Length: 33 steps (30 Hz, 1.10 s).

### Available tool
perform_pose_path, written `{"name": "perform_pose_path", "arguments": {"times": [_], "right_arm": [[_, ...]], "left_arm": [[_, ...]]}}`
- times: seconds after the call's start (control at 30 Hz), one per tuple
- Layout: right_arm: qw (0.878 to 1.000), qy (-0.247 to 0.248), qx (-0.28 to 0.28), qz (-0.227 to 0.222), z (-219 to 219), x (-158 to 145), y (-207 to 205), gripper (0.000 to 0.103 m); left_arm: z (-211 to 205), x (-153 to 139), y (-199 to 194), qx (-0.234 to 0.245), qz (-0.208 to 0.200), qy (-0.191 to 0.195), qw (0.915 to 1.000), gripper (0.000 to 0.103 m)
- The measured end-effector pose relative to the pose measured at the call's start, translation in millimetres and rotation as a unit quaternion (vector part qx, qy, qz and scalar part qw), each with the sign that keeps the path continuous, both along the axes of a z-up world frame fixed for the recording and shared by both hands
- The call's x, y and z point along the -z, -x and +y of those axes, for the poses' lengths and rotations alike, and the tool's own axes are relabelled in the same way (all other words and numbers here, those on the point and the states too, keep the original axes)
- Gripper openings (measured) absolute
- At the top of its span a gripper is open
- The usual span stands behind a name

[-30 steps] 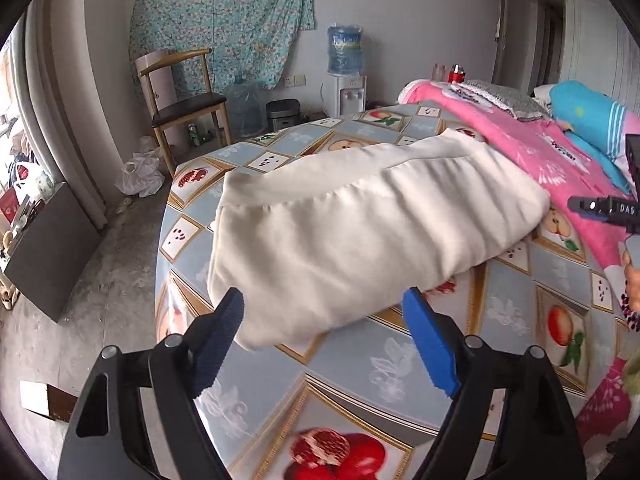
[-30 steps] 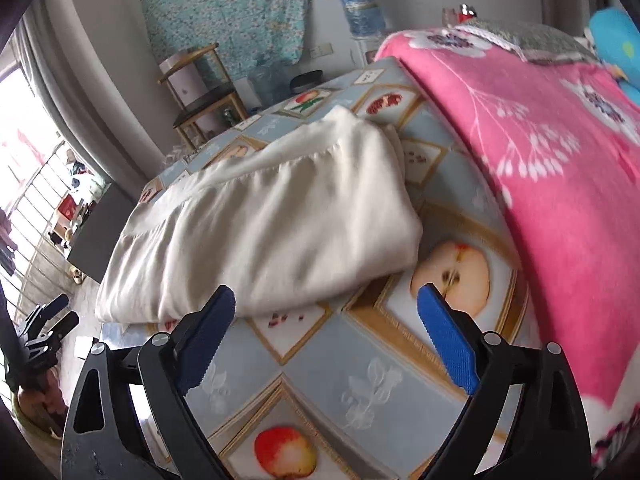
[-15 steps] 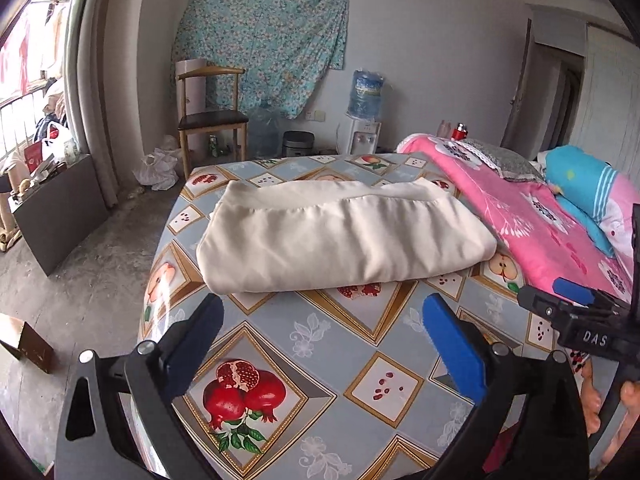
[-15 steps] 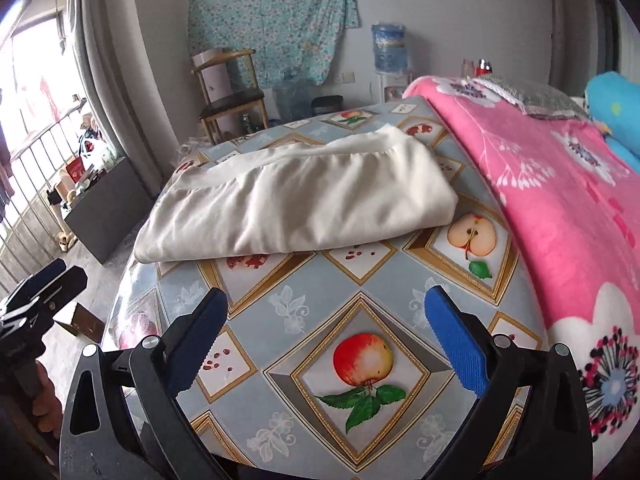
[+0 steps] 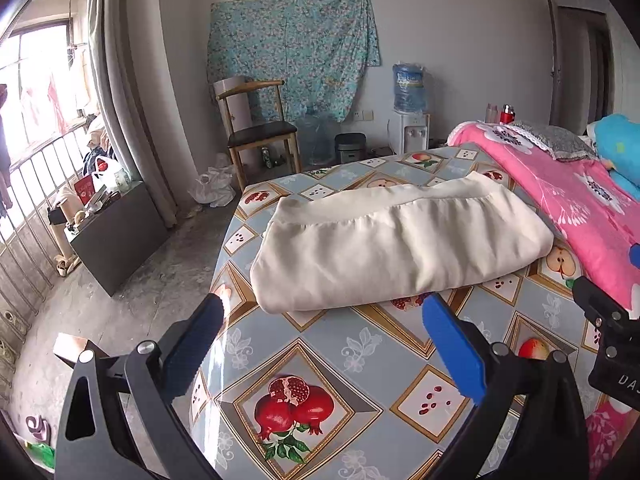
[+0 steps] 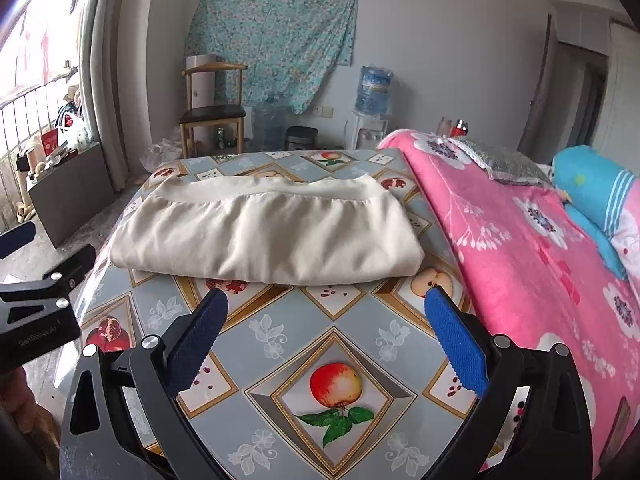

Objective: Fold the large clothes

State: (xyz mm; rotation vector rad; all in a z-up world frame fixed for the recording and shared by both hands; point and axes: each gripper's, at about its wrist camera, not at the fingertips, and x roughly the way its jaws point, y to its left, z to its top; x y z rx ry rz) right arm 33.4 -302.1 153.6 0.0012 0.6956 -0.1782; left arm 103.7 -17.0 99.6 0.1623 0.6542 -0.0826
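A cream garment (image 5: 400, 246) (image 6: 268, 236) lies folded into a long flat bundle across the far half of the fruit-patterned tablecloth (image 5: 320, 344) (image 6: 308, 336). My left gripper (image 5: 324, 320) hangs open above the cloth, short of the garment's near left corner, with nothing between its blue pads. My right gripper (image 6: 326, 312) is open too, just short of the garment's near edge, and holds nothing. The right gripper's black body shows at the right edge of the left wrist view, and the left gripper's at the left edge of the right wrist view.
A pink flowered blanket (image 5: 580, 200) (image 6: 540, 248) with a blue pillow (image 6: 592, 188) lies along the right. Behind the table stand a wooden chair (image 5: 256, 136), a water dispenser (image 5: 410, 120) and a dark cabinet (image 5: 116, 240) by the railed window.
Both grippers have pulled back and up from the garment, which now lies farther off on the table. The left jaws have spread wider. The garment has not moved.
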Motion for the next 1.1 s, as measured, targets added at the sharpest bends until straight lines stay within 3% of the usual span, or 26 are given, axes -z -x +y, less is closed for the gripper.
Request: {"name": "perform_pose_path", "arguments": {"times": [0.17,0.5,0.77,1.1], "right_arm": [[1.000,0.016,0.015,0.002,3,-2,-6,0.096],[0.998,-0.050,0.018,0.040,-13,12,-25,0.096],[0.994,-0.063,0.016,0.092,-17,28,-45,0.096],[0.990,-0.045,-0.010,0.136,4,47,-65,0.096]], "left_arm": [[-2,2,-5,-0.010,0.007,0.023,0.9997,0.098],[1,25,-25,-0.044,0.065,0.028,0.9965,0.098],[3,26,-45,-0.065,0.109,0.032,0.9913,0.098],[6,37,-63,-0.069,0.144,0.043,0.9862,0.098]]}}
